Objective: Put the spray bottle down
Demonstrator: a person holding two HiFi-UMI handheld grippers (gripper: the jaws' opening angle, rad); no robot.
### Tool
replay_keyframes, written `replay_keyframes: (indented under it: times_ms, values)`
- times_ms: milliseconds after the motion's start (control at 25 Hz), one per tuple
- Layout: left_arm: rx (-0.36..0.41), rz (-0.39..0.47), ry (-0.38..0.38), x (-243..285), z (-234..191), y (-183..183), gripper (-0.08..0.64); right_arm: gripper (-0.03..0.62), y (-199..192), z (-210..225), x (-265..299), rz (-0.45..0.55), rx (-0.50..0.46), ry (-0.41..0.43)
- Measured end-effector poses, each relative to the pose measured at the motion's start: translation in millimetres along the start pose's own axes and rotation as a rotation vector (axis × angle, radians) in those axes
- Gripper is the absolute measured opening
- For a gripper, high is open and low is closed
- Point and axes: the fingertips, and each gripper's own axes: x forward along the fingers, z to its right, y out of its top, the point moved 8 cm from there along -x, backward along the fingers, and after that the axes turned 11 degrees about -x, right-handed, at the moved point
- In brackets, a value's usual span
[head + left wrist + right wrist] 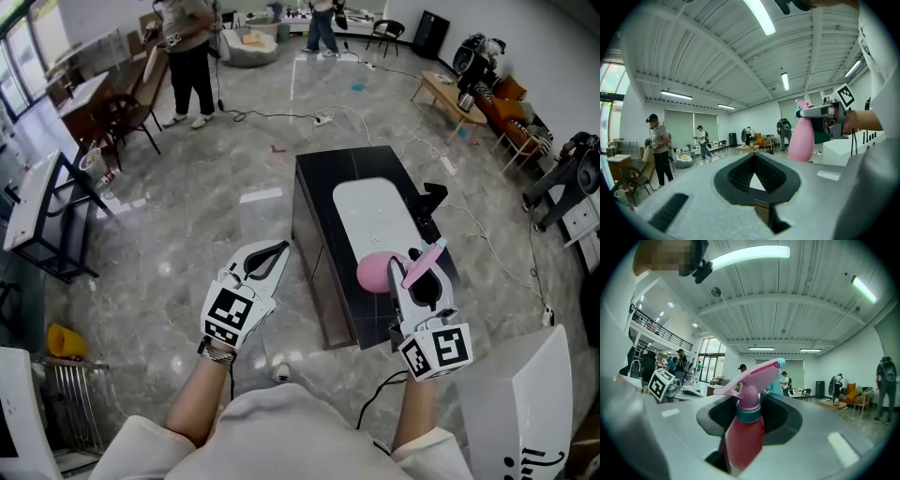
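My right gripper (415,268) is shut on the pink spray bottle (376,272), gripping it at the neck below the trigger head. It holds the bottle upright in the air over the near end of a black table (312,234) with a white top. In the right gripper view the bottle (745,437) fills the gap between the jaws, pink nozzle pointing right. My left gripper (279,247) hovers over the floor left of the table, jaw tips together and nothing in them. The left gripper view shows the left gripper (754,157) and, off to the right, the bottle (802,138).
A white cabinet (525,403) stands at my near right. Cables (281,116) run over the marble floor beyond the table. Two people (187,47) stand at the far end, near chairs (117,117). A black-framed stand (42,211) and a yellow object (61,339) sit to the left.
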Motion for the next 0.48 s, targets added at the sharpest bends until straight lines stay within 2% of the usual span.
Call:
replay_keyframes:
  times_ms: [480]
  values:
    - [-0.009, -0.029, -0.006, 16.2, -71.3, -4.7, 0.005, 0.152, -6.3, -6.4, 78.6, -0.017, -0.026, -0.006]
